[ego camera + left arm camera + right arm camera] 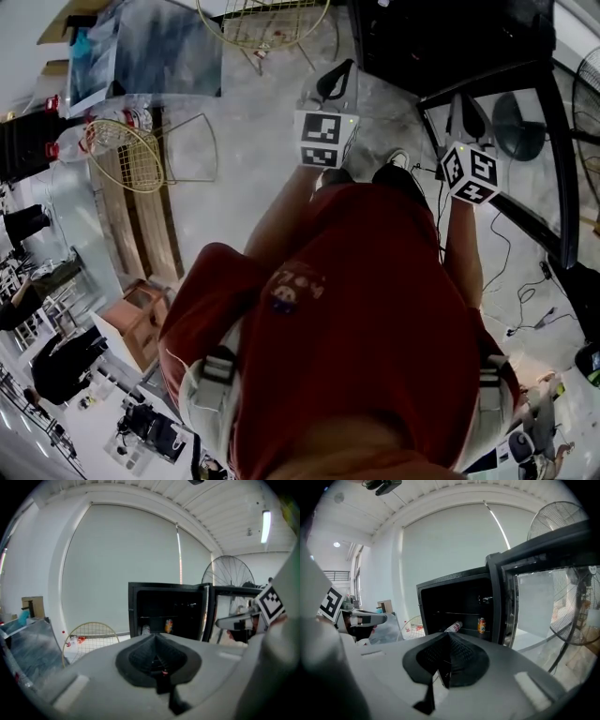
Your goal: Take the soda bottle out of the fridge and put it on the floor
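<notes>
Right hand-held gripper (446, 641), closed, points toward soda bottle (453, 627) lying inside fridge (454, 580).

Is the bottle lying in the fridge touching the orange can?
Apart. The right gripper view shows bare dark shelf between the lying soda bottle with red label and the upright orange can.

Both gripper views twd fridge (166, 611)
</notes>
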Tool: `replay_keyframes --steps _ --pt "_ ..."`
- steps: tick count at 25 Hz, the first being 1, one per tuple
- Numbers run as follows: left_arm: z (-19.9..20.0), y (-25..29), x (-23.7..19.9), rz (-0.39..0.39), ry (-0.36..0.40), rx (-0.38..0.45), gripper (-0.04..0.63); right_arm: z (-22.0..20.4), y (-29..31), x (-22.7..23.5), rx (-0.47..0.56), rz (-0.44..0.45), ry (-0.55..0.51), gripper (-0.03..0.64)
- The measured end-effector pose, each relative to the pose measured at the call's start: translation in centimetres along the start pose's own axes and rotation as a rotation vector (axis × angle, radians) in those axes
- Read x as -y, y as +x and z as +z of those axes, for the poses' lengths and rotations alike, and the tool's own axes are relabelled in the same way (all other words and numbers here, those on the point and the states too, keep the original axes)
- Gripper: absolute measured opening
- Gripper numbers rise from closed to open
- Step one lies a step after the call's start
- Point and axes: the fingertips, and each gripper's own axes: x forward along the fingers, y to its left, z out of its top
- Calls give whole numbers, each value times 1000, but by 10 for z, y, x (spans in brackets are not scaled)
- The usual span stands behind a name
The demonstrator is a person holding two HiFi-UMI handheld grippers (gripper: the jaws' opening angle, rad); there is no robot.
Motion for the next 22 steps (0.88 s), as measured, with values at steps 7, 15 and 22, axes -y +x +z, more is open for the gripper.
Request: replay_keyframes --steps 7,15,22 --pt "-2 -4 -1 -7 8 3 -2 -2 2 -8 -7 1 -3 -2" --pt "-14 -5 -20 -10 -8 -19 -2 -8 17 -28 -21 2 -13 -2" --pt "-34 -6 -37 3 -23 -49 -2 -21 33 -44 -55 21 -22 -2"
